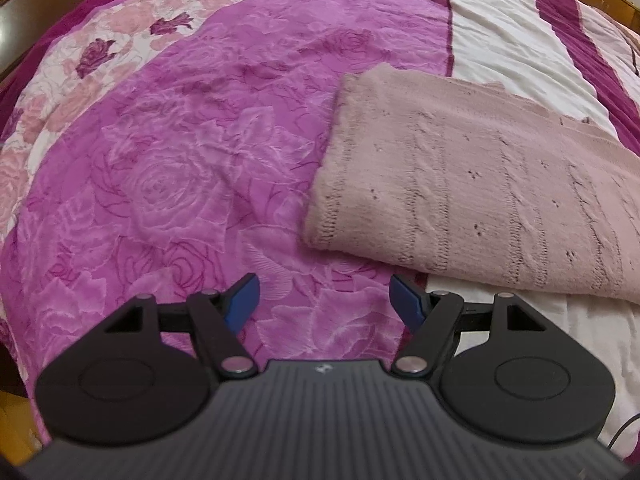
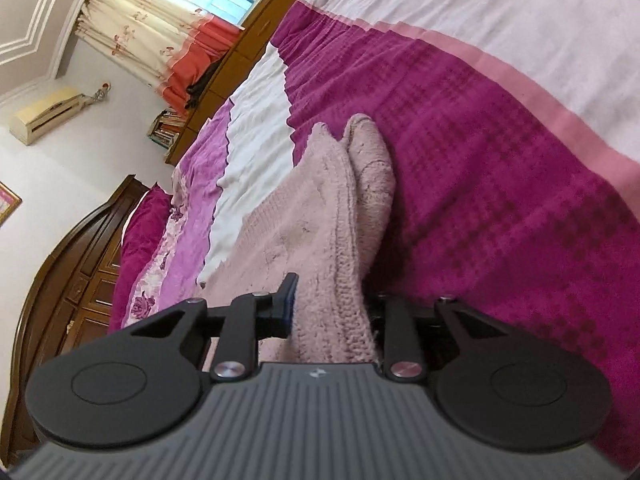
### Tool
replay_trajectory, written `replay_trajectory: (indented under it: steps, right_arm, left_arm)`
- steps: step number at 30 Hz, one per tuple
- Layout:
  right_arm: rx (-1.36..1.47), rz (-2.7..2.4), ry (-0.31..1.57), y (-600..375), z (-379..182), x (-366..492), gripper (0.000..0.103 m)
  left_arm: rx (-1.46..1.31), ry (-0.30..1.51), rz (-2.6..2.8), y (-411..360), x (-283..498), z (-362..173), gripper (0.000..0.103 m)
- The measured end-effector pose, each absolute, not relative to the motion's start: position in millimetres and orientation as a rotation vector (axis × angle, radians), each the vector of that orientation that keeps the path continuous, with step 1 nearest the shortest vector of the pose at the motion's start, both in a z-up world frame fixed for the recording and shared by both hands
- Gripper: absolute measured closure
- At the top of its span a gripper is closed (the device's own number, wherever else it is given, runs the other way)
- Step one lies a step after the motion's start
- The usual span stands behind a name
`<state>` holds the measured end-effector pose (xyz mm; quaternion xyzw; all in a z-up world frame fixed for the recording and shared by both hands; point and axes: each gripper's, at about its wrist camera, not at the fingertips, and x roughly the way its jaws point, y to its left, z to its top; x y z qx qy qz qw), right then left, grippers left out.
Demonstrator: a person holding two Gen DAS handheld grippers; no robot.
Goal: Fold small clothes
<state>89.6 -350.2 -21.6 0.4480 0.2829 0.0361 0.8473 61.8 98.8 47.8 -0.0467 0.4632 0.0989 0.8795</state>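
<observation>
Left wrist view: steeply downward over the bedspread (image 1: 180, 168), close above it; folded pink knit (image 1: 480, 192) toward 2 o'clock. Right wrist view: rolled, shallower pitch, pressed against the knit (image 2: 320, 208), curtained window (image 2: 160, 28) at 11 o'clock. Shared: knit and bedspread (image 2: 500, 184).

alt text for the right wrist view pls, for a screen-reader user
The right gripper, black with blue pads, is clamped on a bunched fold of a pale pink knitted garment that lies on a bed. Beneath it is a magenta, white and pink striped bedspread. A dark wooden headboard and a floral curtain sit in the tilted background.
</observation>
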Motion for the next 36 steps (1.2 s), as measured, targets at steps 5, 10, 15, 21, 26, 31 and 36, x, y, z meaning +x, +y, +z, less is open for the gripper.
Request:
replay_trajectory:
  steps: [5,10,15,21,26,31,36]
  right_arm:
    - [0.918,0.073,0.573,-348,-15,89,0.078]
    - [0.918,0.090,0.553,-345,-3,90,0.082]
    - [0.898,0.132,0.527,-336,17,95,0.083]
    - [0.856,0.177,0.520,-323,39,99,0.083]
    - [0.825,0.195,0.522,-311,51,102,0.083]
    - [0.800,0.208,0.526,-300,61,105,0.083]
    - [0.774,0.237,0.525,-286,72,109,0.083]
  left_arm:
    - [-0.082,0.963,0.205,101,62,49,0.030]
    - [-0.073,0.967,0.199,102,65,51,0.030]
    - [-0.075,0.968,0.185,100,68,54,0.030]
    - [-0.079,0.969,0.178,102,70,56,0.030]
    - [-0.085,0.972,0.175,106,71,57,0.030]
    - [-0.099,0.976,0.175,111,72,58,0.030]
    - [-0.105,0.976,0.170,115,72,60,0.030]
